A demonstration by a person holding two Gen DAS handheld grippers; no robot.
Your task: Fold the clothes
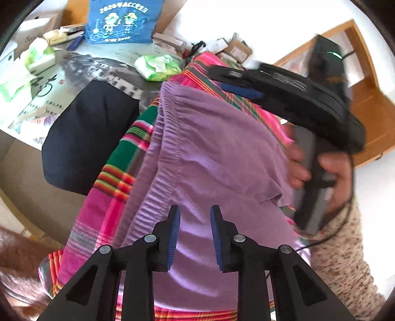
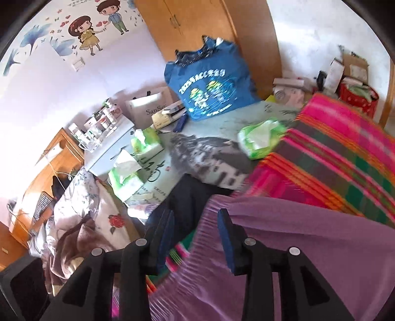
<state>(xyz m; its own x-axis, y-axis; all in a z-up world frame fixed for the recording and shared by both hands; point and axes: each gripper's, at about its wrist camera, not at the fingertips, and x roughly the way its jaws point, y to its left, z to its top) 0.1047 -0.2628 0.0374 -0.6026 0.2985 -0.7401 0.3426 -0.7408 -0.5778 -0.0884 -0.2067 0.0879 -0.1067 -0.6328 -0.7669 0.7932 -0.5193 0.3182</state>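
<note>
A: What took up the most room?

B: The table [image 2: 205, 128], with its grey printed cover. Over its near part lay a striped cloth [image 1: 116, 170] in pink, green and orange bands, and a lilac garment [image 1: 209, 153] lay spread flat on top of that, its ribbed, gathered edge towards the dark side.

A: The dark side?

B: A folded navy garment [image 1: 84, 138] sat just beside the lilac one, partly on the striped cloth and partly on the table cover. Farther back a blue printed bag [image 2: 209, 84] stood upright near the wooden wardrobe [image 2: 197, 22].

A: And the claws?

B: The left gripper [image 1: 195, 237] hung above the lilac garment with its blue pads apart and nothing pinched between them; released. The right gripper [image 2: 195, 237] was likewise parted over the garment's ribbed edge, the cloth lying below the pads rather than pressed by them. In the left wrist view the right hand [image 1: 321, 170] could be seen wrapped round that tool's handle, blurred, at the garment's far edge.

A: Anything smaller?

B: Green tissue packs [image 2: 261, 138] on the table cover, one close to the striped cloth, others by the white paper bag [image 2: 148, 108].
</note>
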